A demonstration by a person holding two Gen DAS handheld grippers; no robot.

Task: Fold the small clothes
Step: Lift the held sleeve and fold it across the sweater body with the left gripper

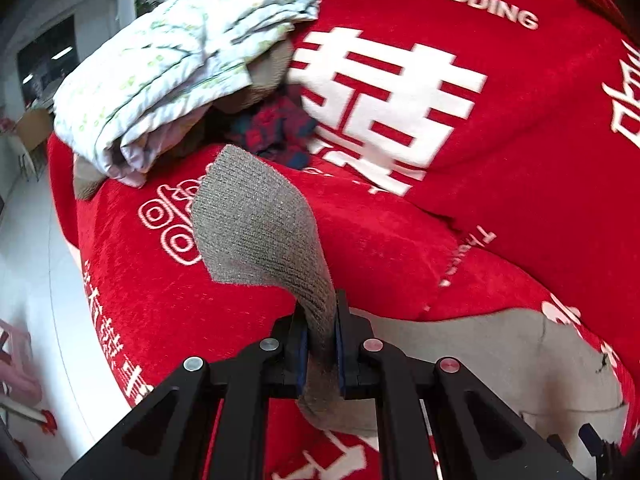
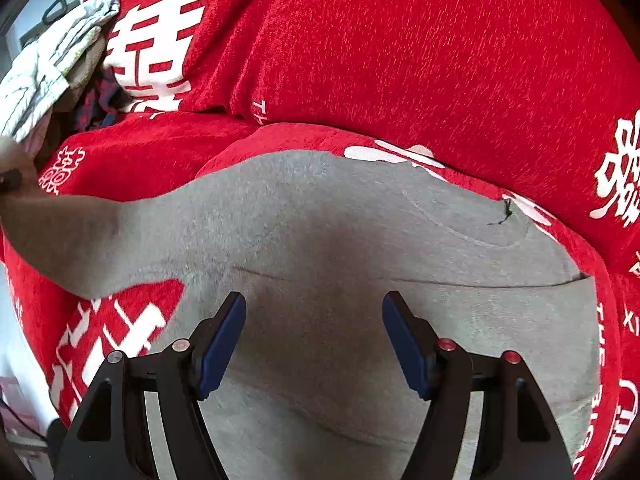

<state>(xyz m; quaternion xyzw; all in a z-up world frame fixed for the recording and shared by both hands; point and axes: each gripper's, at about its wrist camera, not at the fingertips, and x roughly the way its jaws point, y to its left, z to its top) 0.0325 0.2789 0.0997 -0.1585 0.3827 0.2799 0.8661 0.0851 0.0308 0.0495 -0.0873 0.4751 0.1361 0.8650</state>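
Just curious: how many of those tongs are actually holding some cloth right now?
1. The left tongs are clamped on the grey garment's cuff. The right tongs hang open above the grey garment, gripping nothing.

I see my left gripper (image 1: 322, 336) and right gripper (image 2: 314, 336): black arms; blue pads; silver and red screws.

A red sofa cover (image 1: 460, 232) printed with white characters and "HAPPY WEDDING" fills most of both views — seat and backrest alike. At the far left lies a pale floor (image 1: 36, 280); beyond it stand a white wall (image 1: 92, 16) and a dark window (image 1: 46, 60), blurred — possibly a doorway.
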